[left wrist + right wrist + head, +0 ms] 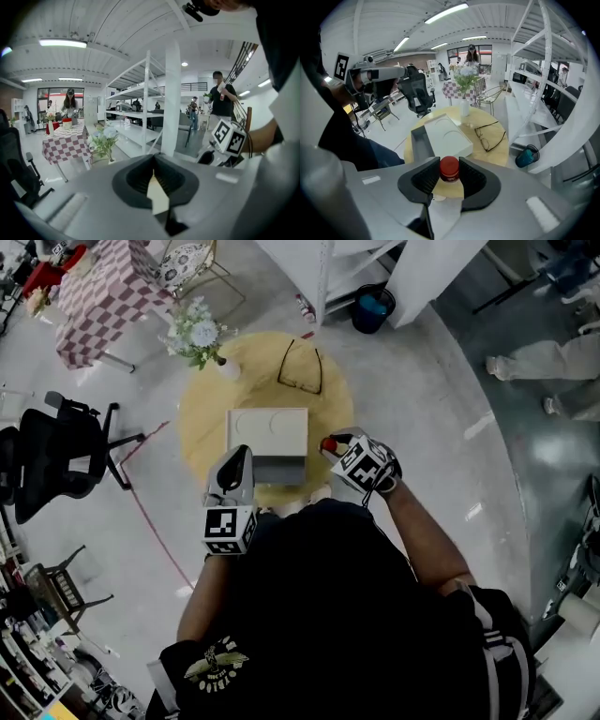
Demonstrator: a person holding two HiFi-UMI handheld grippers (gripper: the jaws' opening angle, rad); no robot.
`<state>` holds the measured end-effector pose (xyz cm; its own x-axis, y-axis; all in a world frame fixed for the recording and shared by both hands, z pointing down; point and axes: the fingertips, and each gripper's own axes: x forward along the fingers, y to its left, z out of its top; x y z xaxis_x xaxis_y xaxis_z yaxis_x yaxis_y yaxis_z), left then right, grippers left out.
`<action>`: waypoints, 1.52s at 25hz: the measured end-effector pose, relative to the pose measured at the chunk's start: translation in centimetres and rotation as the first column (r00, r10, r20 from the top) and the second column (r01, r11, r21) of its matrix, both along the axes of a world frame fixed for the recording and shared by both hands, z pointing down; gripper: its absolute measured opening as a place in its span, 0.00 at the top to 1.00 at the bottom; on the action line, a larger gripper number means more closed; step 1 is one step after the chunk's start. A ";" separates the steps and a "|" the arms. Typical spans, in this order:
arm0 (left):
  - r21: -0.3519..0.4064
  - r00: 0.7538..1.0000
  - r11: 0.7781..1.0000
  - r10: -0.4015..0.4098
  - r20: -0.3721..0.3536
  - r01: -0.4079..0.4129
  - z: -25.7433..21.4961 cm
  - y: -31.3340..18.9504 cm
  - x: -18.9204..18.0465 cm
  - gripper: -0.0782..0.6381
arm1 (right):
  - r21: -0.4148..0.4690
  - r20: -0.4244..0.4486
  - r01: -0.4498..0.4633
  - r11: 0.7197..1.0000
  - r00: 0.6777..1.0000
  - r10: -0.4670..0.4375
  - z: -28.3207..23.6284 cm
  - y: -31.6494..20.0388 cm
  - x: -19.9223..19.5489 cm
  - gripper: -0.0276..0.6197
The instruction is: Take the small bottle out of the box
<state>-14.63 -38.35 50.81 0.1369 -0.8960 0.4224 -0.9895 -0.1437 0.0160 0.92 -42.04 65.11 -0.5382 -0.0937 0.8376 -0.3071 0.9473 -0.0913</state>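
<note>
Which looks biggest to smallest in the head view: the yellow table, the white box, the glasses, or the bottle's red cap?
1. yellow table, by far the biggest
2. white box
3. glasses, smaller than the box
4. red cap, just a tiny dot

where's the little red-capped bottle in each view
head view: bottle near the centre, just right of the box.
left gripper view: not in it.
right gripper view: low centre, its red cap gripped between the fingers.
shared landmark: the flowers, seen in all three.
</note>
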 end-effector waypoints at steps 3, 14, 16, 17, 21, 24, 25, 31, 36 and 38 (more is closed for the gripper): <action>-0.019 0.999 0.999 -0.034 -0.002 0.034 0.5 0.6 -0.3 0.89 | -0.007 -0.011 0.011 1.000 1.000 -0.011 2.2 0.4 0.0 0.75; -0.088 0.994 0.990 -0.105 0.029 0.107 2.1 4.3 -2.3 0.89 | -0.006 -0.044 0.003 1.000 0.999 -0.003 8.8 2.1 -1.2 0.75; -0.093 0.994 0.990 -0.105 0.035 0.108 2.2 4.7 -2.5 0.89 | 0.000 -0.045 -0.003 1.000 0.999 0.003 9.5 2.2 -1.3 0.75; -0.094 0.994 0.990 -0.103 0.037 0.106 2.2 4.8 -2.6 0.89 | 0.005 -0.046 -0.008 1.000 0.999 0.008 9.8 2.2 -1.4 0.75; -0.094 0.996 0.992 -0.086 0.040 0.089 2.0 5.2 -3.2 0.89 | 0.015 -0.050 -0.041 0.999 0.998 0.042 10.3 2.3 -1.8 0.75; -0.092 0.997 0.993 -0.072 0.042 0.075 1.9 5.4 -3.6 0.89 | 0.028 -0.044 -0.073 0.997 0.996 0.074 10.8 2.5 -1.9 0.75; -0.090 0.997 0.993 -0.067 0.042 0.071 1.9 5.5 -3.7 0.89 | 0.034 -0.038 -0.080 0.996 0.996 0.081 10.9 2.5 -2.0 0.75; -0.071 0.998 0.996 -0.049 0.048 0.052 1.1 5.9 -4.8 0.89 | 0.046 -0.049 -0.095 0.994 0.994 0.097 11.2 3.1 -2.2 0.74; -0.055 0.998 0.998 -0.036 0.054 0.039 0.4 6.1 -5.6 0.89 | 0.079 -0.109 -0.092 0.993 0.989 0.101 12.6 3.7 -1.9 0.71; -0.049 0.998 0.998 -0.038 0.055 0.041 0.1 6.2 -5.9 0.89 | 0.083 -0.125 -0.100 0.991 0.986 0.110 13.3 3.7 -1.6 0.70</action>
<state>-20.48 -32.17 50.88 0.0776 -0.8777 0.4730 -0.9940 -0.1050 -0.0316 -0.71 -38.31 78.43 -0.4102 -0.2107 0.8873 -0.4100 0.9117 0.0270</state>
